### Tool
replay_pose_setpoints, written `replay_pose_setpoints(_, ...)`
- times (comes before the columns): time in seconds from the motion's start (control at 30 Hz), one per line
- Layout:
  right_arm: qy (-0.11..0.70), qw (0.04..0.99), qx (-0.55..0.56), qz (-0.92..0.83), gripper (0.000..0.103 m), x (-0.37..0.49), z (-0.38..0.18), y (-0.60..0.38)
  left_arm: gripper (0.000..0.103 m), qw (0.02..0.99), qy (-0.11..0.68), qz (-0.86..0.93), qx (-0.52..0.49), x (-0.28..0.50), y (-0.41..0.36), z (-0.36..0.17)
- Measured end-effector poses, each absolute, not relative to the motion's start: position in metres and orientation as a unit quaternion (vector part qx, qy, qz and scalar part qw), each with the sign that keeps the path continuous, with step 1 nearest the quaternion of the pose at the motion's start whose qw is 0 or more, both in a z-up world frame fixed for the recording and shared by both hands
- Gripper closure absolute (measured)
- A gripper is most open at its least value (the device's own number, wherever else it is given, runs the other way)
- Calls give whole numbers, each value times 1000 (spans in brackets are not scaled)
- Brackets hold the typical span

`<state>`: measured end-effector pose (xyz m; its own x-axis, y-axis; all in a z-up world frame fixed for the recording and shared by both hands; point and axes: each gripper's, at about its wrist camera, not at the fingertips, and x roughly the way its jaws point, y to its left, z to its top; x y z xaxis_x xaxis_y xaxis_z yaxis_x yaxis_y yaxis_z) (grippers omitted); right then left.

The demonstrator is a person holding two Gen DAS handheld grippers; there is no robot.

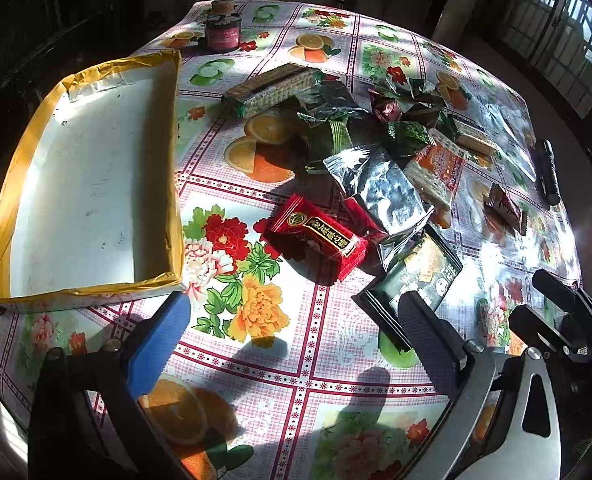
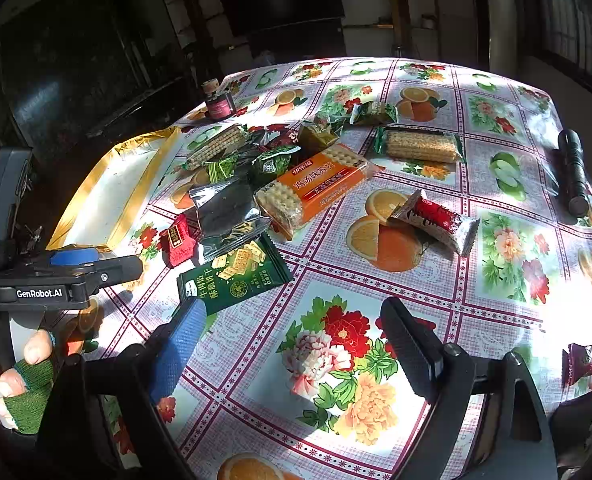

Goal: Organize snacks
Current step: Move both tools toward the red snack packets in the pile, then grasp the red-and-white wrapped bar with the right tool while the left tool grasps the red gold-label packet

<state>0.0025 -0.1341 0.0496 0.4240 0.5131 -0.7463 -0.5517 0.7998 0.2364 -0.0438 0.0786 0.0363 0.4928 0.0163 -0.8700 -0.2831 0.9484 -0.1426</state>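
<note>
Several snack packs lie in a pile on the flowered tablecloth: a red pack (image 1: 316, 238), a silver pack (image 1: 384, 192), a green cracker pack (image 2: 232, 276), an orange cracker pack (image 2: 316, 188), a wafer pack (image 1: 274, 88) and a red-and-white candy (image 2: 436, 222). A shallow yellow-rimmed box (image 1: 88, 184) lies empty at the left. My left gripper (image 1: 296, 324) is open and empty, just short of the red pack. My right gripper (image 2: 296, 332) is open and empty, beside the green pack.
A small dark jar (image 1: 222, 32) stands at the far side of the table. A black flashlight (image 2: 574, 172) lies near the right edge. A dark red candy (image 2: 588, 358) lies at the near right edge. The left gripper's body (image 2: 56, 276) shows in the right wrist view.
</note>
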Motion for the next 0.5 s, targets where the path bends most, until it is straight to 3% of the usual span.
replay_pose_setpoints(0.13, 438, 836, -8, 332, 38, 21, 47, -128, 0, 845, 503, 97, -151, -18, 74, 30)
replay_pose_setpoints(0.5, 453, 850, -15, 269, 39, 101, 33, -172, 3, 827, 522, 95, -186, 12, 86, 8)
